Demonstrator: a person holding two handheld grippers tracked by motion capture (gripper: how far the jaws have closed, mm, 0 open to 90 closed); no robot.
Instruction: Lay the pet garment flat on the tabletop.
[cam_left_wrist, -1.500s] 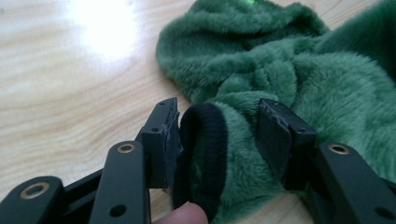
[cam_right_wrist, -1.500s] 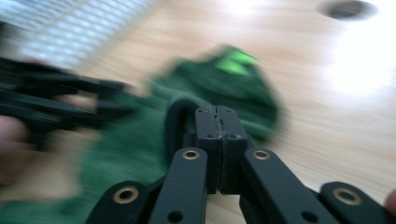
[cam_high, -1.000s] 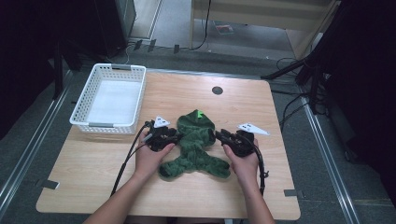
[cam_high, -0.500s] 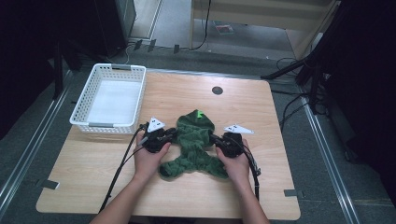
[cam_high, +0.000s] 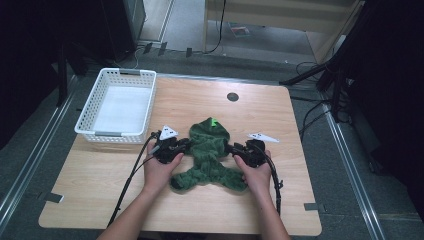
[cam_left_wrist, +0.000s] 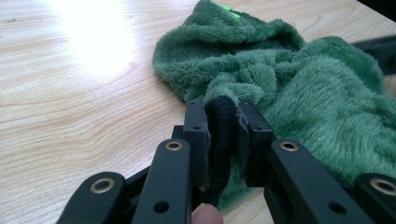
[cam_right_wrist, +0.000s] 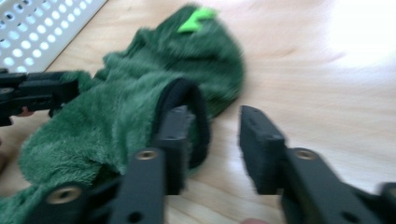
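**A:** So from the high view, what's on the table?

**B:** A fuzzy green plush garment (cam_high: 207, 155), hooded, with a tiny bright green tab (cam_high: 214, 121) on the hood. It lies flat near the middle of a pale wood-grain table (cam_high: 280, 115). A white plastic basket (cam_high: 120, 105) with perforated walls sits at the far left corner, well apart from it. Grey floor all round, cables trailing, dark stands on the right. The left gripper (cam_high: 176, 147) is at one sleeve end, the right gripper (cam_high: 235, 148) at the other, a hand behind each.

**A:** And the left gripper view?

**B:** Thick, shaggy pile up close. The black jaws are clamped on the sleeve's black ribbed cuff (cam_left_wrist: 220, 135), the cuff squeezed upright between them. Glare on the wood at top left.

**A:** Right gripper view?

**B:** A bit blurry. The jaws stand apart here, gripping nothing. The other black cuff (cam_right_wrist: 187, 109) loops over the left-hand jaw in this view; the other jaw is over bare wood. The basket's holey wall (cam_right_wrist: 42, 23) peeks in top left, and the left gripper (cam_right_wrist: 70, 88) shows across the plush.
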